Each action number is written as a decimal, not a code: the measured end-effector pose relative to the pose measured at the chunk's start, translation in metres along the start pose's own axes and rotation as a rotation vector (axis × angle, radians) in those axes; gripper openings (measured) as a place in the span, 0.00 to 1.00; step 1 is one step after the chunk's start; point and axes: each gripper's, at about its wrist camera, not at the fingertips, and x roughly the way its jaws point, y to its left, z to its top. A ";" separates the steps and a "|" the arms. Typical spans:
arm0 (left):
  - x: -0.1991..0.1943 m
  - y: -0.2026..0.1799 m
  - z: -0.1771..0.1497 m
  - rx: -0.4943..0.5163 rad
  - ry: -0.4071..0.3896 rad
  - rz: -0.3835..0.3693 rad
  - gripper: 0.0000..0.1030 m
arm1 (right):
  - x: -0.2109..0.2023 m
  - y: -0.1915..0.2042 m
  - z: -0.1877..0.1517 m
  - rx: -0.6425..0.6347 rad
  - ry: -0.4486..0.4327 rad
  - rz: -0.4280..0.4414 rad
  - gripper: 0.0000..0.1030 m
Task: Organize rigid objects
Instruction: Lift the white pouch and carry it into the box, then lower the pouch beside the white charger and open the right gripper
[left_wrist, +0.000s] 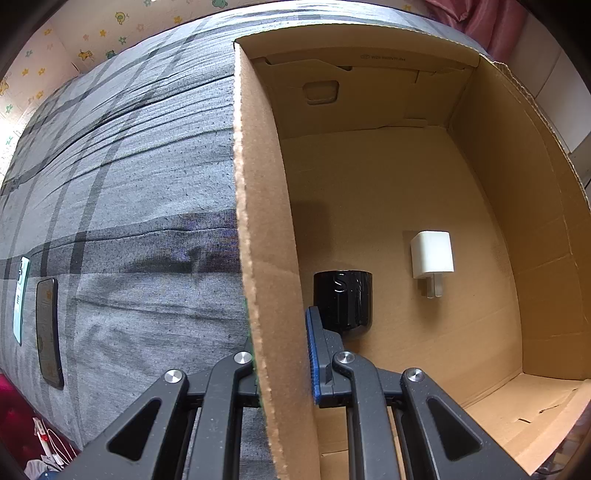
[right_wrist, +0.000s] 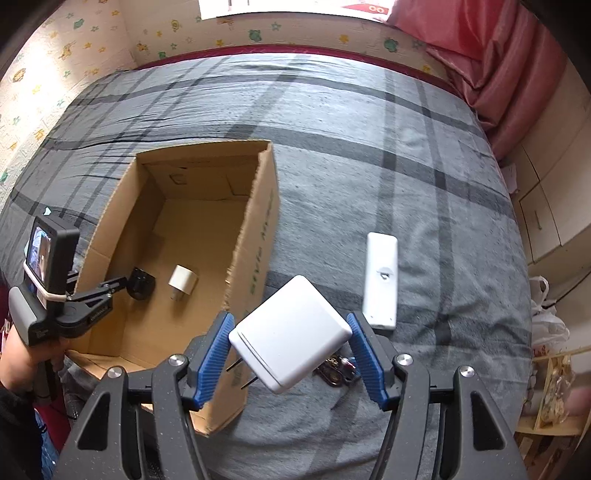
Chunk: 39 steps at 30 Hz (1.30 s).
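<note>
Blue fingers (right_wrist: 216, 356) of the right gripper (right_wrist: 291, 354) clamp the white charger (right_wrist: 291, 338) cornerwise (prongs leftward).

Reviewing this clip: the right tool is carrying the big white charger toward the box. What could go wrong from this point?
1. The right tool grips the large white charger by two opposite corners, so it may twist or slip out.
2. The cardboard box has a tall near wall; the charger's prongs could catch on it.
3. The left tool is clamped on the box wall; a bump could tilt the box and shift the small white charger and black cylinder.
</note>
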 end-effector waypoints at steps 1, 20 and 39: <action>0.001 0.000 0.000 0.001 0.001 -0.001 0.13 | 0.001 0.004 0.002 -0.008 -0.001 0.004 0.65; 0.001 -0.001 -0.001 0.005 0.001 0.001 0.13 | 0.045 0.074 0.043 -0.109 0.019 0.051 0.65; 0.000 -0.002 -0.001 0.011 0.000 0.006 0.13 | 0.125 0.116 0.055 -0.160 0.128 0.021 0.65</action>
